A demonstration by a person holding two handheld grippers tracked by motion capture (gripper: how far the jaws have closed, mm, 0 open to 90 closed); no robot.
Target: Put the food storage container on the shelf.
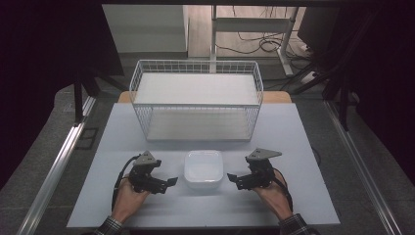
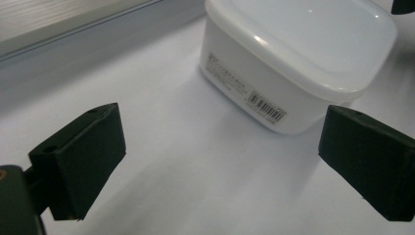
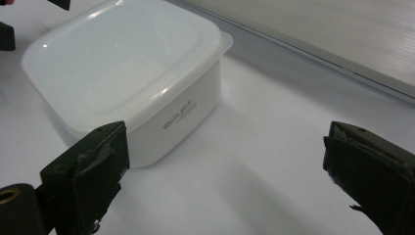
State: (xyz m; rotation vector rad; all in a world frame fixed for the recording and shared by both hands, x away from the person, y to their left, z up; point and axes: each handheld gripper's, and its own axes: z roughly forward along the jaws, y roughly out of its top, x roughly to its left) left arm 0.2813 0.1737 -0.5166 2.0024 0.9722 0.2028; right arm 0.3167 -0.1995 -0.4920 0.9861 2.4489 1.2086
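A white square plastic container with its lid on sits on the table near the front edge. My left gripper rests just left of it, jaws open and pointing toward it. My right gripper mirrors it on the other side, also open with nothing between its jaws. In the left gripper view the container shows a barcode label, a short way ahead of the gripper. In the right gripper view the container lies ahead to the left of the gripper, with printed text on its side.
A white wire basket stands at the back of the white table, behind the container. Metal rails run along both sides of the table. A desk frame and cables lie on the floor beyond.
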